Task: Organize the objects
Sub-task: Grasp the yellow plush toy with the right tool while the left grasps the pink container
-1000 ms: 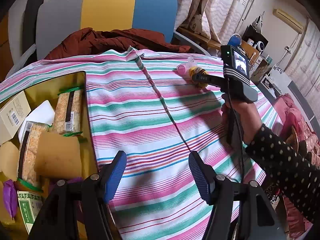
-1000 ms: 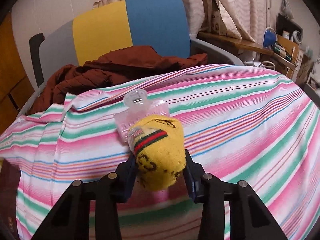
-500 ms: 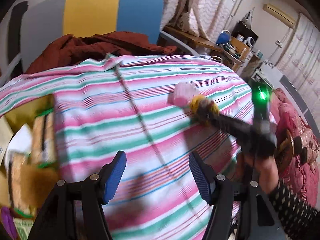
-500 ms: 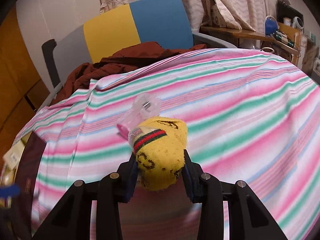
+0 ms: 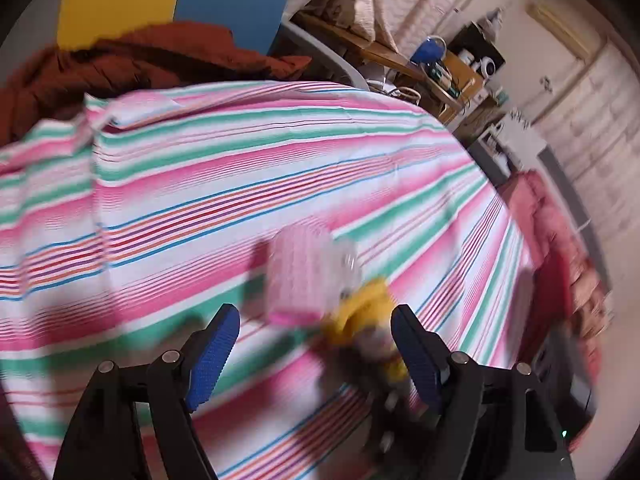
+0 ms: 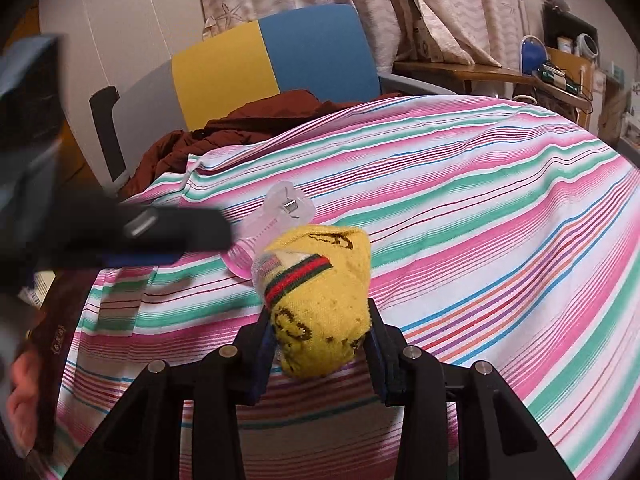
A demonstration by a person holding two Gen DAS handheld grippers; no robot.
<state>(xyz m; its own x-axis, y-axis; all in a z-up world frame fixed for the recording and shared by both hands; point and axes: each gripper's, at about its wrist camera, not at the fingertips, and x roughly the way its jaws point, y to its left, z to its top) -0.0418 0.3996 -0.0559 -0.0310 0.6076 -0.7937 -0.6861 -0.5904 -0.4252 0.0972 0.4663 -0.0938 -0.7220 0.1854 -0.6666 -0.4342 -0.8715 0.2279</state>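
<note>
My right gripper (image 6: 318,344) is shut on a rolled yellow sock (image 6: 320,300) with a red and green band, held just above the striped cloth (image 6: 480,220). A pink and clear plastic clip (image 6: 272,220) lies on the cloth right behind the sock. In the left wrist view my left gripper (image 5: 316,352) is open and empty, close to the clip (image 5: 308,276), with the sock (image 5: 364,320) and the right gripper's tips between its fingers. The left gripper (image 6: 120,232) shows blurred at the left of the right wrist view.
A chair with a yellow and blue back (image 6: 272,64) holds a rust-brown garment (image 6: 240,128) beyond the table. A dark box edge (image 6: 52,344) sits at the table's left. Shelves with clutter (image 5: 452,72) and pink bedding (image 5: 560,248) lie to the right.
My left gripper has swung right, away from the box of packets, and closed in on the clip and sock. My right gripper has kept hold of the sock and shifted slightly.
</note>
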